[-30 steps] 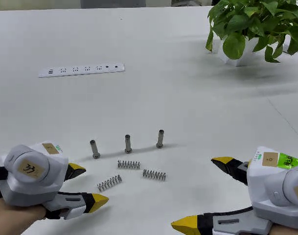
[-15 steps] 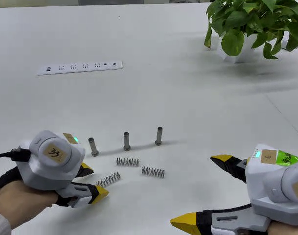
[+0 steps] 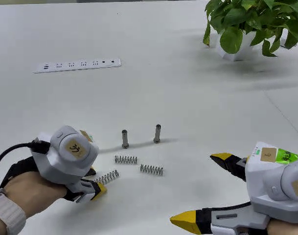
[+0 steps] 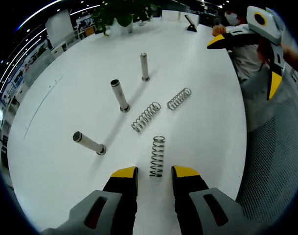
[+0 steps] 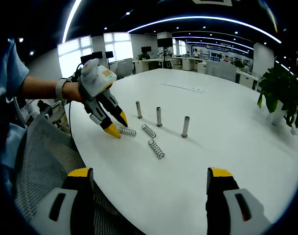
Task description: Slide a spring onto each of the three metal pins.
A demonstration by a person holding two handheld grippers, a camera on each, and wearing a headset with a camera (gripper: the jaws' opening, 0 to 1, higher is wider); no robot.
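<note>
Table [image 3: 188, 98], white. Three pins in a row across it, three springs loose on the near side of the row.

Pins: the middle pin [image 3: 125, 139] and right pin [image 3: 157, 133] stand upright on their flanged bases. The left pin [image 4: 89, 143] shows in the left gripper view, standing to the left of the gripper's line. No pin carries a spring.

Springs, all lying flat:
- left spring [image 3: 107, 176], nearest the person, one end at the left gripper's tips
- middle spring [image 3: 126, 159], just near of the middle pin
- right spring [image 3: 151, 169], right of the middle one and apart from it

Left gripper [image 3: 94, 181]: low over the table at near left, pointing along the left spring. Its jaws are parted by a narrow gap. In the left gripper view the spring's near end sits in that gap; contact with either tip cannot be told, and the spring is not clamped.

Right gripper [image 3: 200, 189]: near right, well apart from the springs, jaws spread wide and holding nothing.

Far side: power strip [image 3: 78, 64] at left, potted plant [image 3: 251, 19] at right.
</note>
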